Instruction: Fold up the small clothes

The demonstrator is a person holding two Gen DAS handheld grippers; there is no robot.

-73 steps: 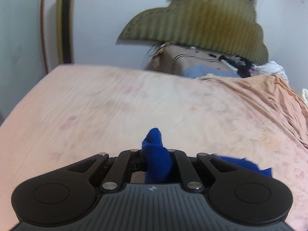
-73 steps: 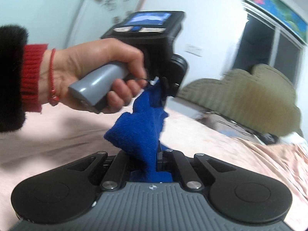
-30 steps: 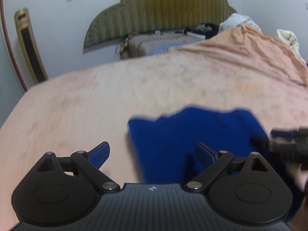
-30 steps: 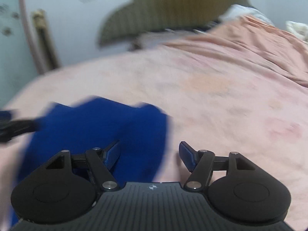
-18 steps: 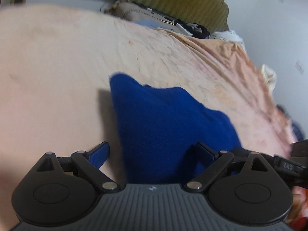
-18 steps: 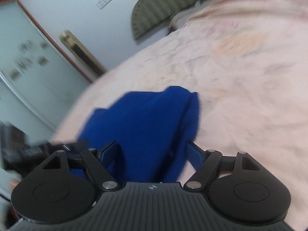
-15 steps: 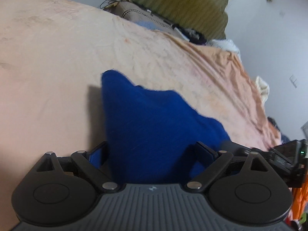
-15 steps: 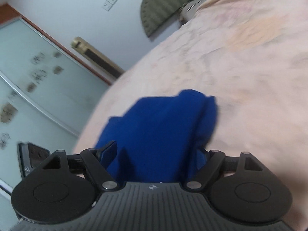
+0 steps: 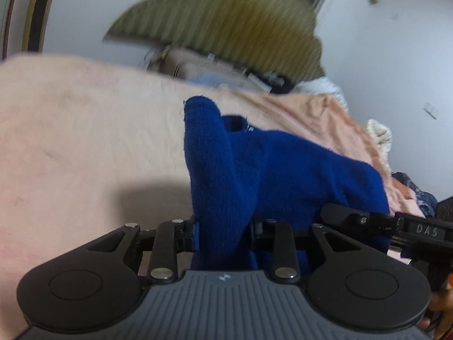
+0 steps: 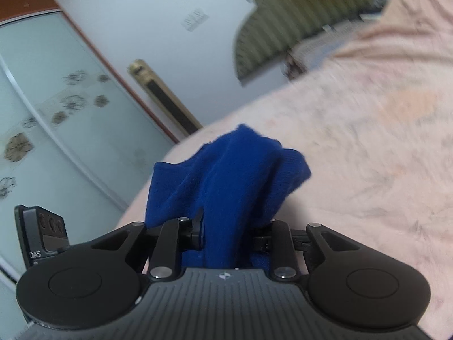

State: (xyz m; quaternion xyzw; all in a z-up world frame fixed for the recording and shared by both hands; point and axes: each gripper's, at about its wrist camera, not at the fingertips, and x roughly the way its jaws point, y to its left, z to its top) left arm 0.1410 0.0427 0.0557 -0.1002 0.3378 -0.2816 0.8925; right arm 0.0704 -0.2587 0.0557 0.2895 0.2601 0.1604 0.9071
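Observation:
A small blue knitted garment (image 9: 283, 175) is held up off the pink bedsheet (image 9: 85, 147) between both grippers. My left gripper (image 9: 223, 235) is shut on its left edge, with the cloth bunched between the fingers. My right gripper (image 10: 226, 235) is shut on the other edge of the same garment (image 10: 232, 175). The right gripper's body shows at the right edge of the left wrist view (image 9: 396, 226). The left gripper's body shows at the lower left of the right wrist view (image 10: 42, 232).
An olive striped headboard (image 9: 220, 25) and a cluttered box (image 9: 203, 68) stand behind the bed. A glass wardrobe door (image 10: 56, 119) with a wooden frame is on the left. White bedding (image 9: 379, 133) is piled at the bed's far right.
Both grippers were open over the flat garment half a second ago. Both have now shut on its edges and lifted it off the sheet.

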